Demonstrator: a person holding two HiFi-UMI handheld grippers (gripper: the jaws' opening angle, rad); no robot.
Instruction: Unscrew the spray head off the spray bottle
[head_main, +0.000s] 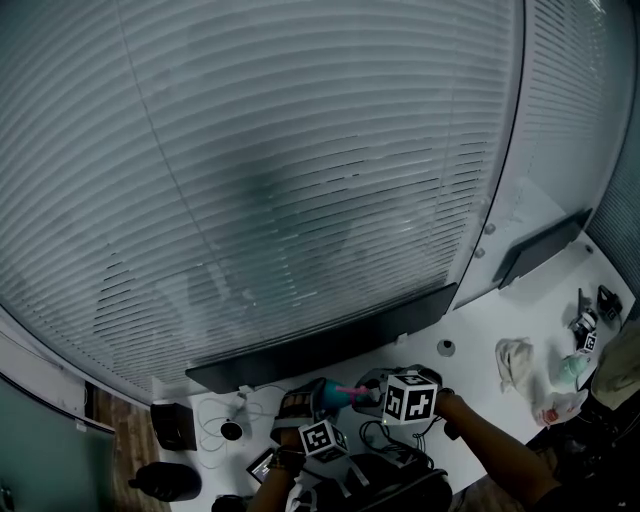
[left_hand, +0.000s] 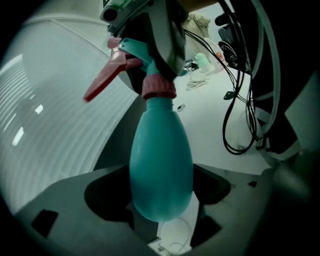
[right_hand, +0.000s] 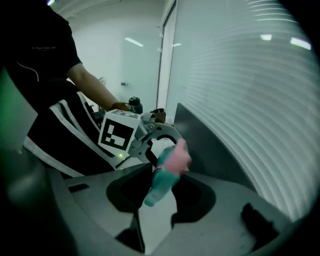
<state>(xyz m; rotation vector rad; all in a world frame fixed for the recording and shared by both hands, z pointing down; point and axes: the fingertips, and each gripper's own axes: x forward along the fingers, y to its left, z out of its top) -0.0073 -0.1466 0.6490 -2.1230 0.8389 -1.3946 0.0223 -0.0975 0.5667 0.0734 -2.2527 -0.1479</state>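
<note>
Over the white table (head_main: 520, 290) you held the teal spray bottle (left_hand: 161, 165), seemingly clear of the surface, with its rounded body clamped in your left gripper (left_hand: 162, 200). Its long axis ran straight away from those jaws, neck at the far end, toward your right gripper (right_hand: 161, 186), which was closed around the spray head (right_hand: 170, 162). Your two tongs faced each other along the bottle. The right one sat nearer the pink collar (left_hand: 159, 88), where I judge the twist must act.
</note>
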